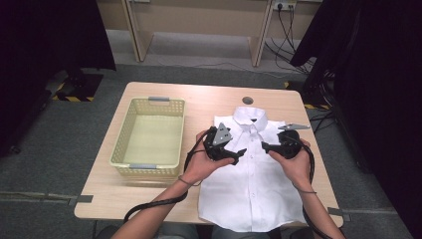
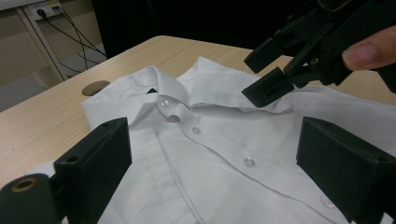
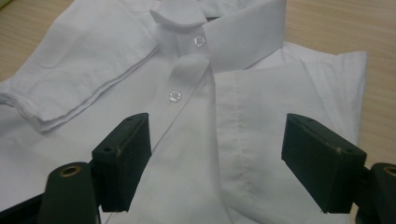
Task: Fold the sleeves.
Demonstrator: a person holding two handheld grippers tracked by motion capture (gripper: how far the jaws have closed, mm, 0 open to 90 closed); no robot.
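I hold a gripper in each hand over a white shirt (image 1: 249,169). The shirt lies flat on the counter (image 1: 149,191), buttoned up, with its collar (image 1: 250,118) on the far side from me.

My left gripper (image 1: 238,155) hangs above the left side of the shirt's chest. Its tips point toward my other gripper. From its own view, the shirt is right under and ahead of my left gripper (image 2: 212,154). The collar (image 2: 173,88) is in front of it, a bit to the left. The row of small buttons (image 2: 249,162) runs between its two black sides. This gripper is wide open. Nothing is in it, and it does not touch the shirt.

My right gripper (image 1: 266,147) hangs above the right side of the chest, near the collar. Its tips point back at my left gripper, and the two are close but apart. From its own view, the shirt is just under my right gripper (image 3: 215,158). The collar (image 3: 243,42) is ahead of it, and a button (image 3: 174,95) sits in front of its left side. A folded sleeve (image 3: 79,88) lies off to its left. This gripper is wide open too, with only the shirt front showing in the gap. It holds nothing.

A yellow basket (image 1: 149,132) stands on the counter, off to the left of my left gripper.
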